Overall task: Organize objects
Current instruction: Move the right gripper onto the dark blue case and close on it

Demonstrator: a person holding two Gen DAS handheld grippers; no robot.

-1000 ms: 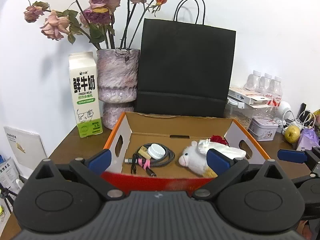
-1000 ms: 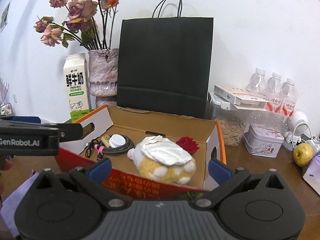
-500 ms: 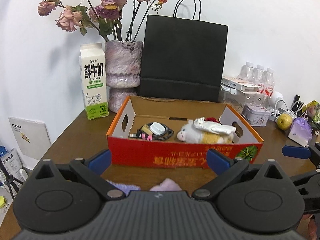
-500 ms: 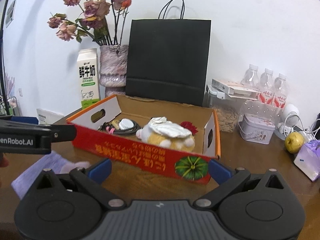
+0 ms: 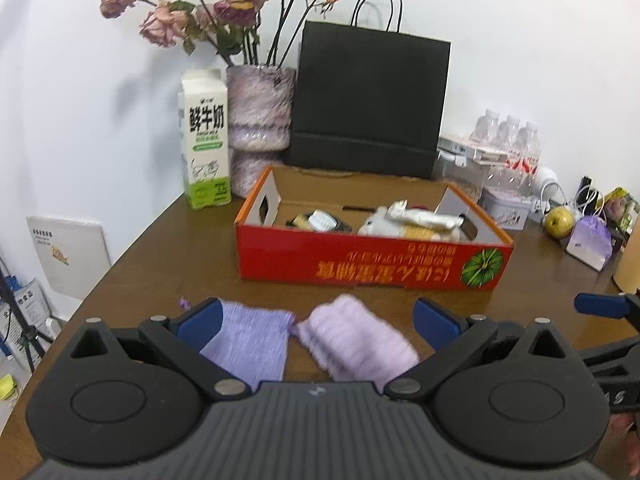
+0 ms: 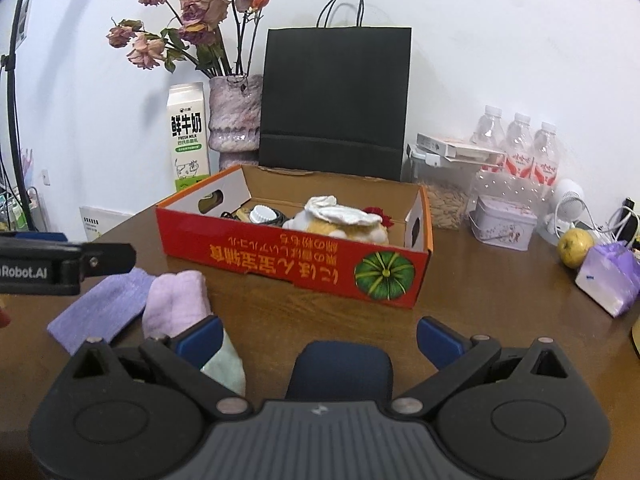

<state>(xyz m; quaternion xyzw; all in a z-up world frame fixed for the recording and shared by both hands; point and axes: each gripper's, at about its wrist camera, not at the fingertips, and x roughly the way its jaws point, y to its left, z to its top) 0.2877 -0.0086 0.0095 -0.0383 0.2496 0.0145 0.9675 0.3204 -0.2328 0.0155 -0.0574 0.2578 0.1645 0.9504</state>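
Observation:
A red cardboard box (image 5: 372,266) (image 6: 296,258) stands on the brown table, holding a plush toy (image 6: 340,222), a coiled cable with a white cap (image 6: 262,214) and a red rose. In front of it lie a flat purple cloth (image 5: 250,340) (image 6: 104,308) and a rolled lilac towel (image 5: 356,338) (image 6: 176,300). A pale green cloth (image 6: 226,372) and a dark blue object (image 6: 340,372) lie close under the right gripper. My left gripper (image 5: 316,318) is open and empty above the cloths. My right gripper (image 6: 318,338) is open and empty.
Behind the box stand a milk carton (image 5: 206,140), a vase of dried roses (image 5: 260,120) and a black paper bag (image 5: 368,100). At the right are water bottles (image 6: 516,144), a tin (image 6: 502,222), an apple (image 6: 574,242) and a purple pouch (image 6: 608,276).
Both grippers have pulled back from the box toward the table's near edge. The purple cloths and the box's red front have come into view.

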